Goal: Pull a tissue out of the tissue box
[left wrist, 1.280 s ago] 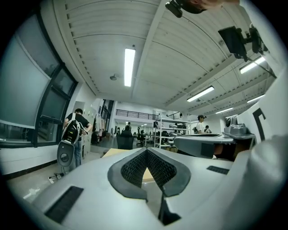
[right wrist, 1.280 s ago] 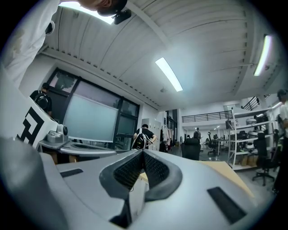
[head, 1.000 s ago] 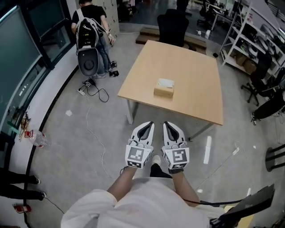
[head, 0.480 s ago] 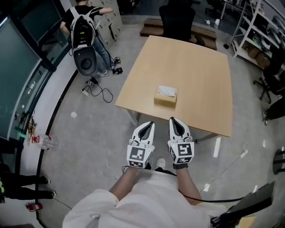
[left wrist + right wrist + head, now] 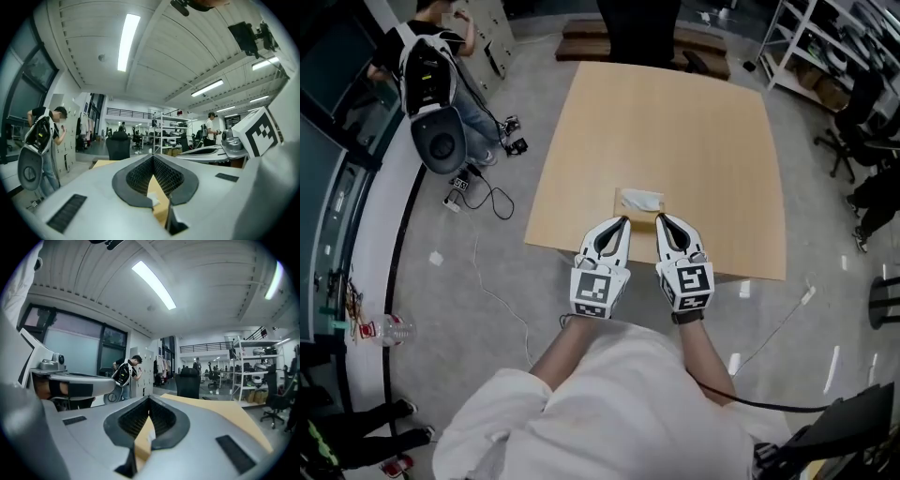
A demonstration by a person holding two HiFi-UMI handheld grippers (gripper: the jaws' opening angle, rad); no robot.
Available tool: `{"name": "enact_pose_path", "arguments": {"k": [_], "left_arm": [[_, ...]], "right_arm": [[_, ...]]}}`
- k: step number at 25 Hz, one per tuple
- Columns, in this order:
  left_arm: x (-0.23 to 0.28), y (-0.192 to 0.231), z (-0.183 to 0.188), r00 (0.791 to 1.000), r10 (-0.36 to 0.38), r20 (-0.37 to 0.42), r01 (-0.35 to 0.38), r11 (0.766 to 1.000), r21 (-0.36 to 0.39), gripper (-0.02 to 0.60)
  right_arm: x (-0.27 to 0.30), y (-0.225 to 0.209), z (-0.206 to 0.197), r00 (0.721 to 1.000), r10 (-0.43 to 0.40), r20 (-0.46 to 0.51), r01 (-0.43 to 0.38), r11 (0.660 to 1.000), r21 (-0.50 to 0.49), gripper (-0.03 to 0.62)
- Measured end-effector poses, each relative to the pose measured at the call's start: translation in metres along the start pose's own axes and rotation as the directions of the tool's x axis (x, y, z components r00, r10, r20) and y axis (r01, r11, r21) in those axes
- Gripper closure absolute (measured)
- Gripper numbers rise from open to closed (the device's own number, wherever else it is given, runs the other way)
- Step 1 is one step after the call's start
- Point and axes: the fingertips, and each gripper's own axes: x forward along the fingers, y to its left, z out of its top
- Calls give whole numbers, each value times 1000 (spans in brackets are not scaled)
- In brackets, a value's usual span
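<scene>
Your head camera looks steeply down at the table (image 5: 694, 122) — cameras on left gripper (image 5: 622, 222) and right gripper (image 5: 659, 219) skim level across it.

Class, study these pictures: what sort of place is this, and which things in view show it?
Probably an open-plan office or lab workspace: black swivel office chairs, white metal shelving racks, and long ceiling strip lights, with a light wooden square table on a bare grey floor.
</scene>
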Motion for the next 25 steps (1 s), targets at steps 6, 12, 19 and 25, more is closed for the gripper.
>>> {"name": "enact_pose_path", "arguments": {"k": [6,12,19,25], "left_arm": [[46,55,23,997,-73,37,73,997,-9,581],[89,80,-6,995,-102,0,102,994,-43,581],[114,72,-37,987,-135,-84,134,991,-7,581],[128,68,-55,985,-107,-136,103,994,-35,581]], "right_arm": [[61,-18,33,997,-75,-10,75,996,-44,592],[88,-47,1,992,-102,-73,100,994,-37,592],[108,-79,-36,979,-33,-202,25,999,-40,592],[132,-87,-55,959,57,-279,-77,995,-61,591]]}}
